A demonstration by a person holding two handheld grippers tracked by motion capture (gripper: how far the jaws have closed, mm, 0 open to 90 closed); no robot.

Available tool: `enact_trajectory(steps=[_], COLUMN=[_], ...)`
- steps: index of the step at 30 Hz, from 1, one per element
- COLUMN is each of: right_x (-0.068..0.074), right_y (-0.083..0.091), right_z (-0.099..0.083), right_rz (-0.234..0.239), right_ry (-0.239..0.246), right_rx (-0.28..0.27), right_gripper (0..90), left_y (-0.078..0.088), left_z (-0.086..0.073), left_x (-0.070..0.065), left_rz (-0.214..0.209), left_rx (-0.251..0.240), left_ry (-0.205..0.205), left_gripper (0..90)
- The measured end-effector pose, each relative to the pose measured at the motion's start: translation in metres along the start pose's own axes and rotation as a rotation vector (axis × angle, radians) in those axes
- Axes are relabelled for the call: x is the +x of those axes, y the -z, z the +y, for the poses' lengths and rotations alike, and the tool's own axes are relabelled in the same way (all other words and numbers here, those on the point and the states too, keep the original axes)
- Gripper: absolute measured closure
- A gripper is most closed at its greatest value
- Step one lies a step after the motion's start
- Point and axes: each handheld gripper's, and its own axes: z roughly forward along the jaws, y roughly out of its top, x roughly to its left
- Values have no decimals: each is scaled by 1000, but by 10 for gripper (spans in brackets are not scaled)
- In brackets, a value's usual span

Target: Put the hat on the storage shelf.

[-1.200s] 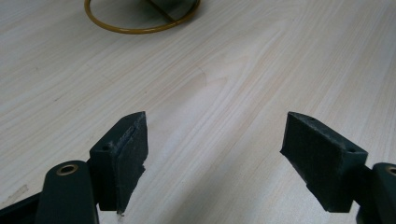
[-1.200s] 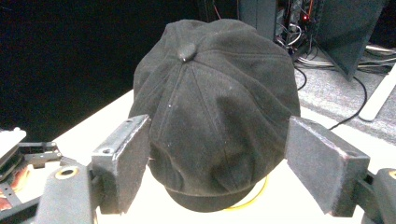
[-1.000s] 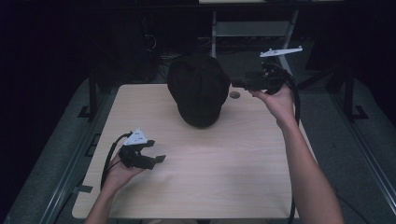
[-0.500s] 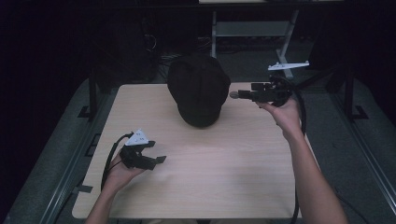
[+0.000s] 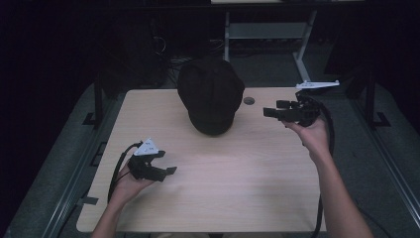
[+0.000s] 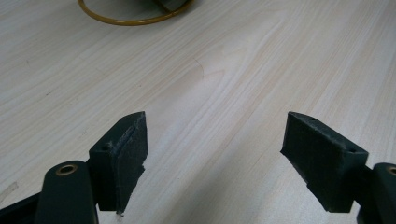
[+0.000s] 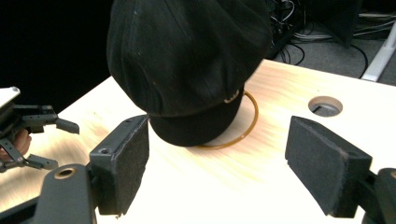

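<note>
A black cap [image 5: 210,94] sits at the back middle of the wooden table [image 5: 233,198], propped up over a thin yellow ring [image 7: 250,126] that rests on the tabletop. The cap [image 7: 187,60] looms just ahead of my right gripper [image 7: 217,163], whose jaws are open and empty. In the high view my right gripper [image 5: 271,113] is held above the table to the right of the cap, pointing left at it. My left gripper [image 5: 167,163] rests low at the front left, open, with bare wood between its pads [image 6: 123,154].
A round cable hole [image 5: 249,100] lies in the table just right of the cap. A metal desk frame [image 5: 267,29] and cables stand behind the table. Dark floor surrounds the table's edges. The yellow ring [image 6: 135,14] shows far ahead of the left gripper.
My right gripper has come down and toward me from the back right, now level and aimed at the cap. The left gripper has stayed in place.
</note>
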Motion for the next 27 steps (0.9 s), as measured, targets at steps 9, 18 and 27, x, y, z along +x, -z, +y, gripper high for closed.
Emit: enact_trajectory(steps=[9,18,27], right_x=[-7,-13,-17], right_y=[7,16,23], right_z=[-23,-43,-58], right_rz=[0,-3,-6], right_ry=[-20,-43,-62], right_rx=[1,2,3], right_gripper=[213,213,212], left_y=[-2,-3,-5], left_z=[0,-1,-1], left_x=[-2,-1,-2], left_rz=[-11,-19,-25], left_rx=[1,7,15], left_ry=[4,7,4], left_gripper=[219,217,213])
